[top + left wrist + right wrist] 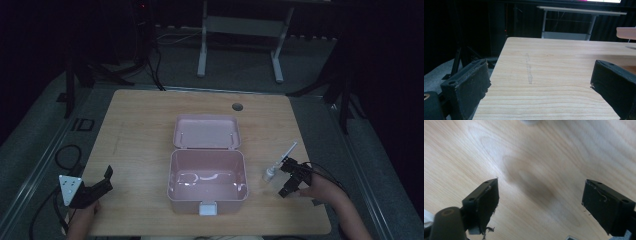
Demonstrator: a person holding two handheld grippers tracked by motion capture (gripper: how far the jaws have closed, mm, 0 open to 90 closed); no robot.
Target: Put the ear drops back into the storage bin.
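Right claw (289,178) just beside bottle (270,172)

A light wooden desk (140,130) carries an open pink box (207,181) at its middle, with a small clear bottle (270,173) lying just right of it

text: "ID" | on: floor (60,131) left of table (140,120) (faint marking)

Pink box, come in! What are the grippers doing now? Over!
Left gripper open, empty, left of pink box. Right gripper open beside small bottle. Box lid up. Nothing in the way.
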